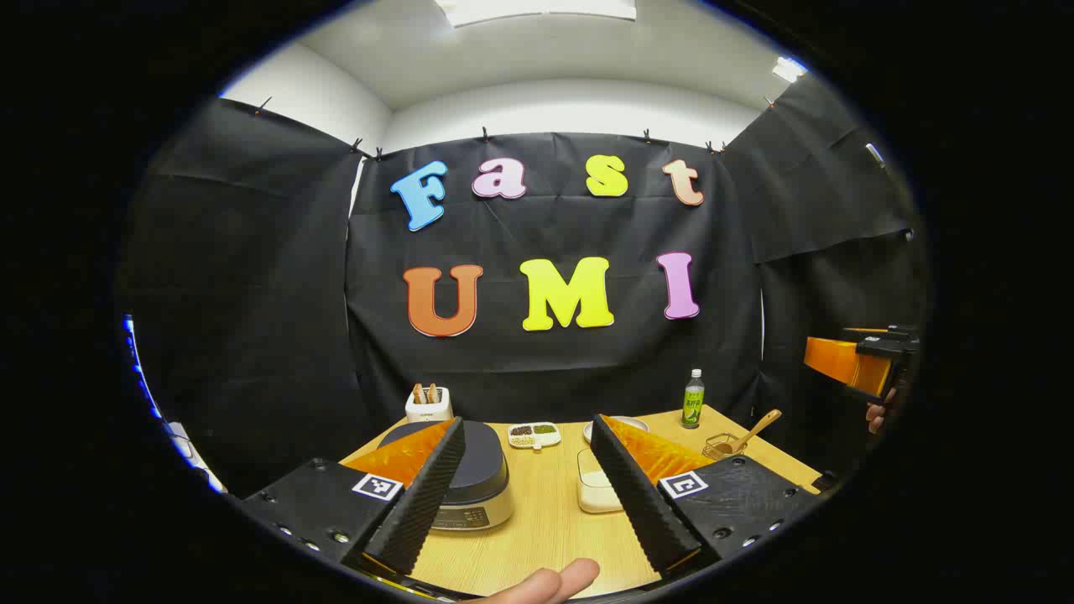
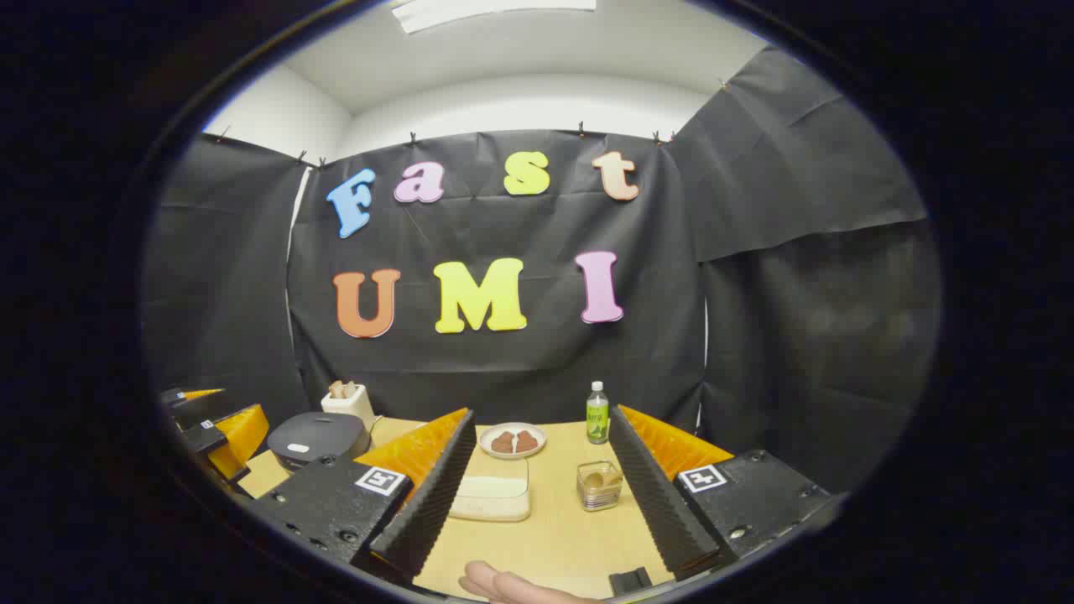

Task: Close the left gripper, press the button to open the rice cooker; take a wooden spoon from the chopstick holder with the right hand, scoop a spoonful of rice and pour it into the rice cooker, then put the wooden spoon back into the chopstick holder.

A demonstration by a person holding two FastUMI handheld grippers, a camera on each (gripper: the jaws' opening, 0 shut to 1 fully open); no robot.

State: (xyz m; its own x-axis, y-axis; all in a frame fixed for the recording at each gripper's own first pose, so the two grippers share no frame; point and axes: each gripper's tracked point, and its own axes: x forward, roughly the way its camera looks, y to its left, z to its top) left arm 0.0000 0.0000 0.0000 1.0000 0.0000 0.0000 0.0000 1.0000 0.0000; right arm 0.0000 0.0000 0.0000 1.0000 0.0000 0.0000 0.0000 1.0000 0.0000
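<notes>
Your left gripper (image 1: 524, 486) hangs with its fingers spread wide over the worktop (image 1: 545, 528), holding nothing; the right gripper (image 2: 537, 486) is equally wide and empty. Squeeze the left fingers together first, then bring the closed tip down squarely on the rice cooker (image 1: 474, 474) button, which I cannot pick out. That cooker sits lid-down just ahead, dark-topped with a pale base.

Dark-lidded rice cooker (image 1: 470, 478); green bottle (image 1: 693, 400); tan table (image 1: 545, 528).
</notes>
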